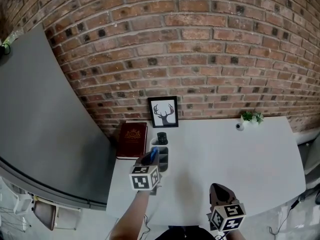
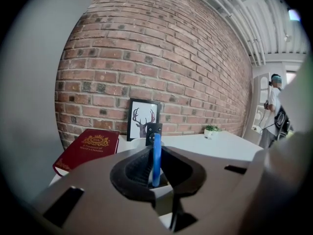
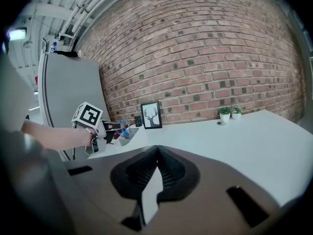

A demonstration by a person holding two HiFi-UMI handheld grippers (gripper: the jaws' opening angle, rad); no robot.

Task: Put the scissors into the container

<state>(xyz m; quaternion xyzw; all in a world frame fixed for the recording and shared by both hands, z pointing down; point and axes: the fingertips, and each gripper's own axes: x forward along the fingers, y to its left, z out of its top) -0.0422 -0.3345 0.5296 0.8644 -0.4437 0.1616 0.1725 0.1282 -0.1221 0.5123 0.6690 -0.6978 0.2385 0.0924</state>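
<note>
Blue-handled scissors are clamped in my left gripper, which is shut on them just above the grey container near the table's left side. In the left gripper view the blue handle stands upright between the jaws, and a pale part of the container shows below it. My right gripper hovers over the table's front edge, apart from the container. Its jaws meet at the tips with nothing between them. From the right gripper view the left gripper and scissors hang over the container.
A dark red book lies left of the container. A framed deer picture leans on the brick wall, with a small black object before it. A small potted plant stands at the back right. A grey panel borders the white table on the left.
</note>
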